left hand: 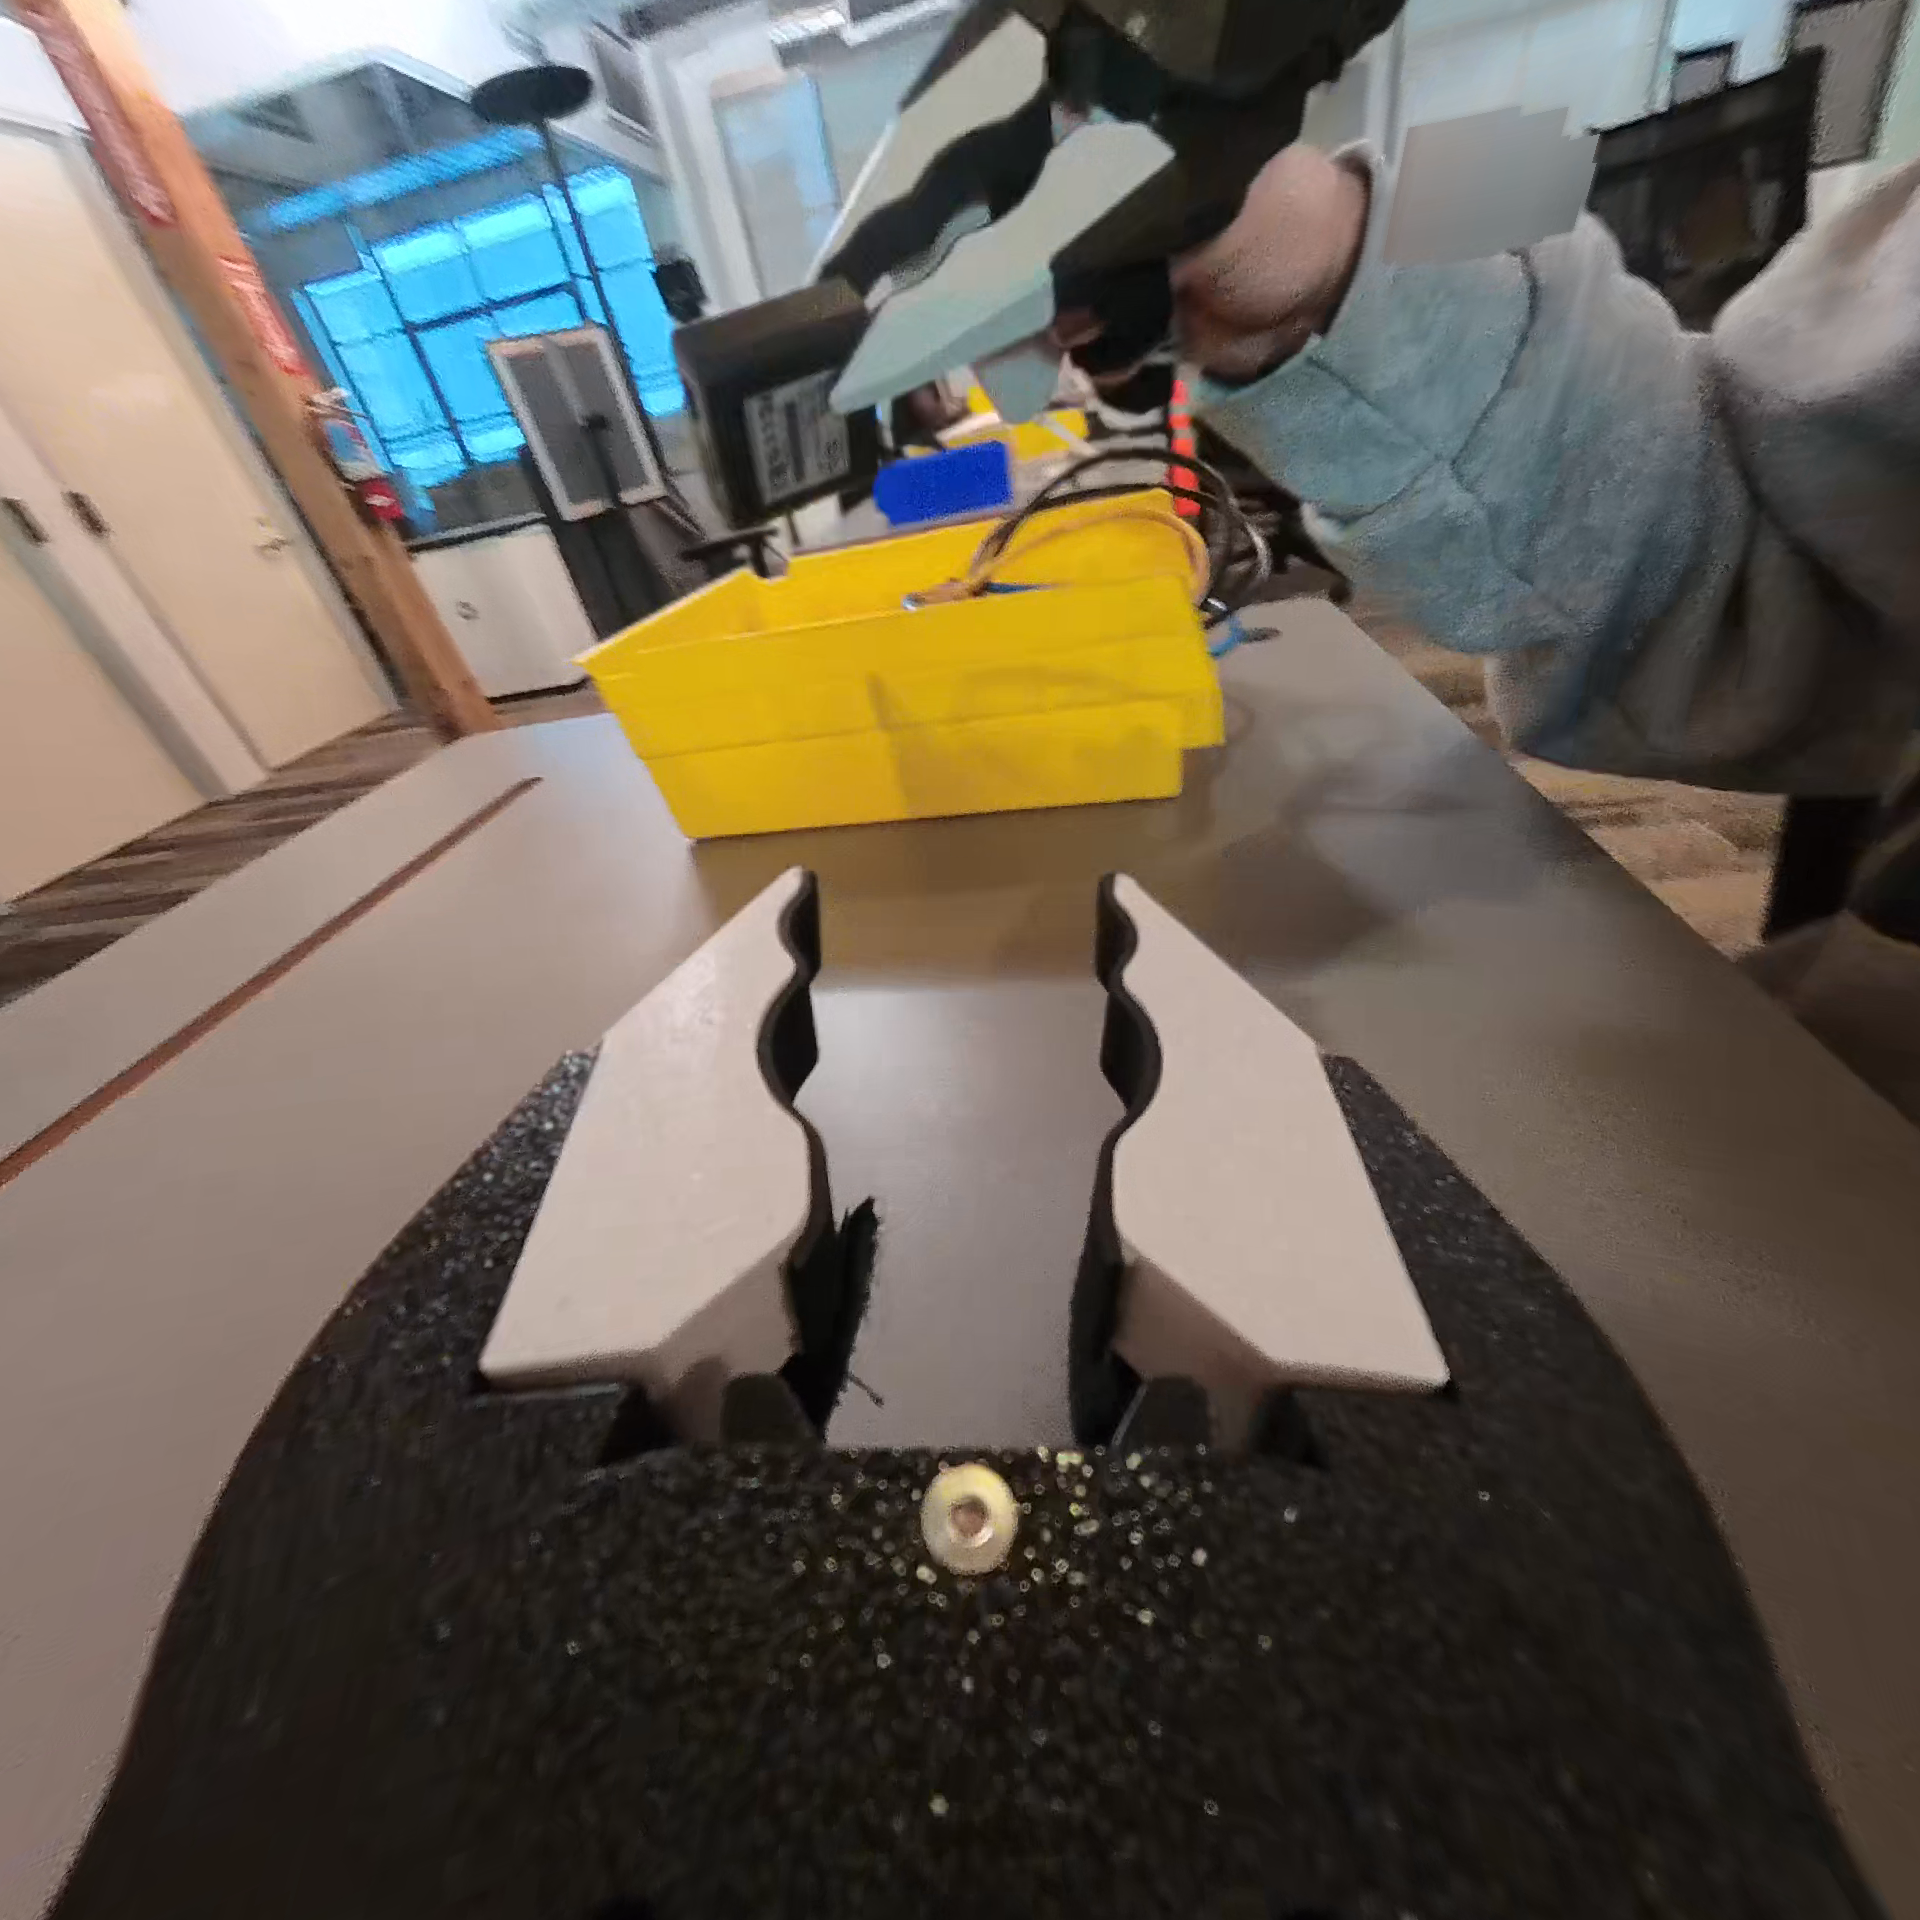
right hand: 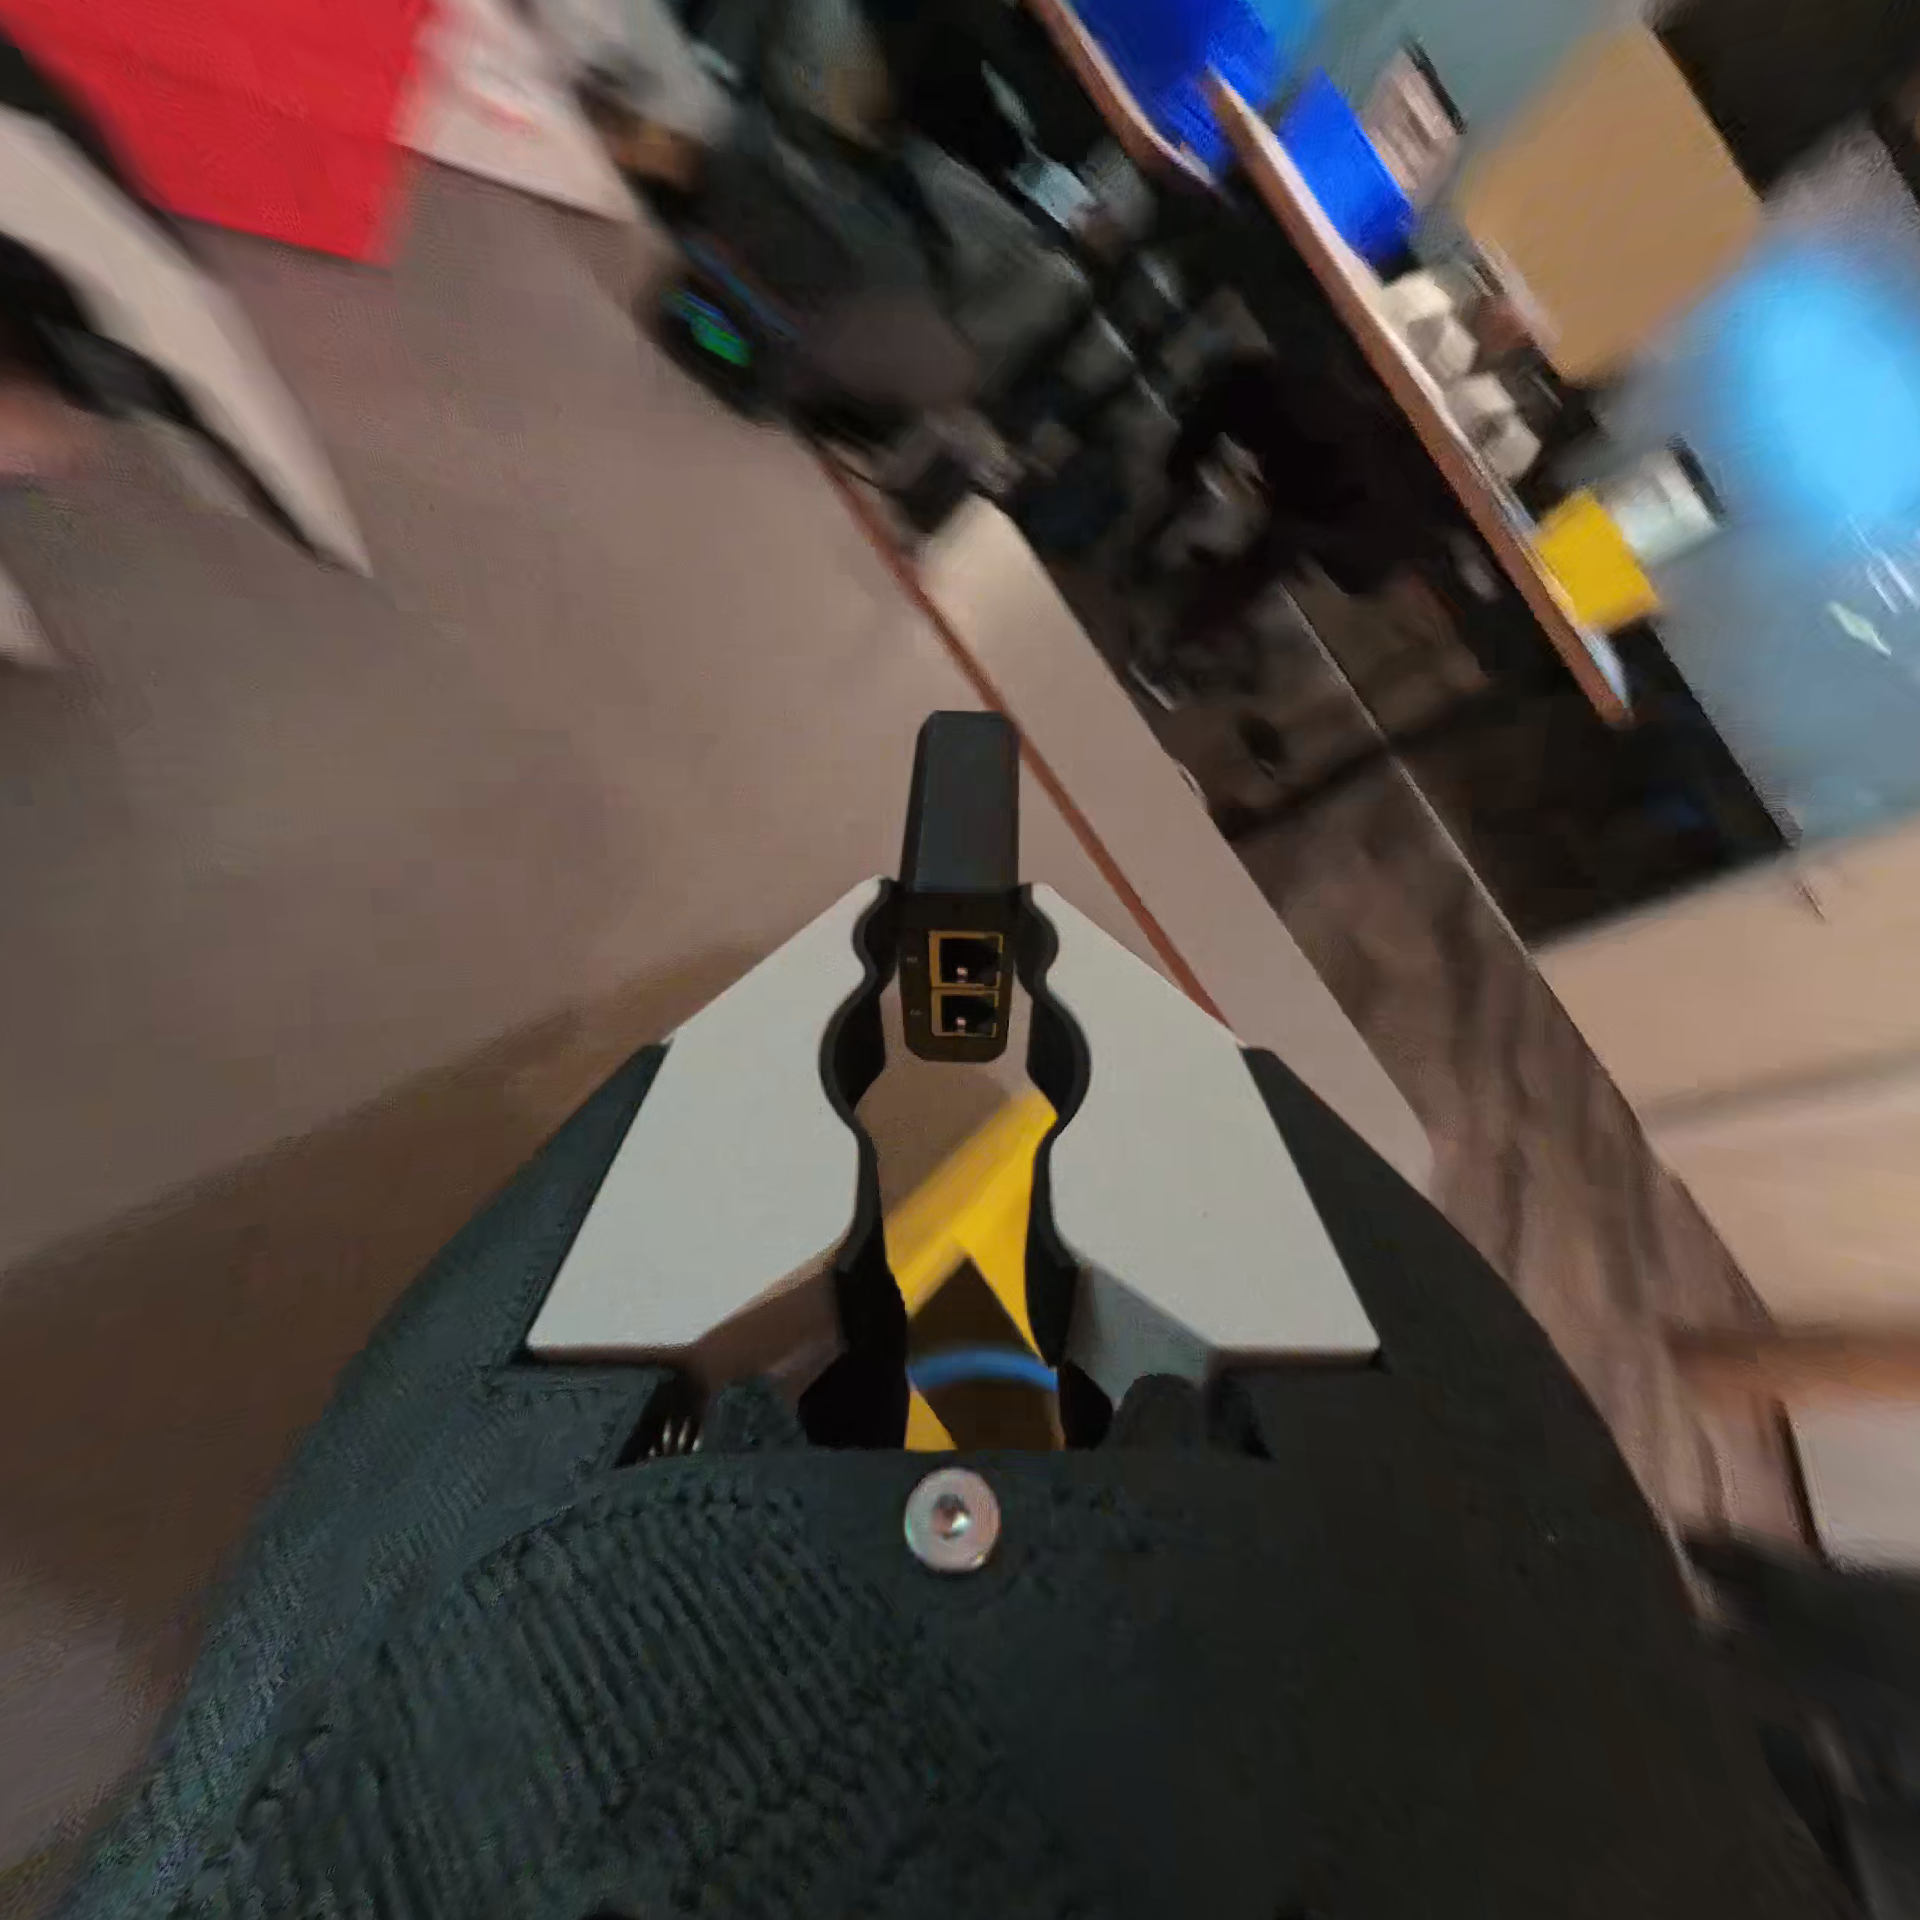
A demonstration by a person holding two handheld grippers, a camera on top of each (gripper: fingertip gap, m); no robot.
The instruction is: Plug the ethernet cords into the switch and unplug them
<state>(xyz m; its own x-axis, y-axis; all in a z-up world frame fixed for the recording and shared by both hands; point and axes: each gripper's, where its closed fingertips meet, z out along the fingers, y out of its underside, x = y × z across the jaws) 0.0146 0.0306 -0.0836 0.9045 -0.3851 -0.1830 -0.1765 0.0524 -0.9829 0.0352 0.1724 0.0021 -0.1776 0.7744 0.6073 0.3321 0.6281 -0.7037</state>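
grainy black housing is seen behind the left tool (left hand: 958, 935), spread wide over a smooth tabletop (left hand: 1455, 935); a boxy black switch (right hand: 958, 914) is clamped by the right tool (right hand: 957, 940).

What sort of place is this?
Probably an office-style workshop or lab: yellow parts bins holding cables on a brown worktable, with shelves of blue bins and a floor lamp.

Yellow bin (left hand: 914, 717) beyond parted fingers (left hand: 686, 1164)
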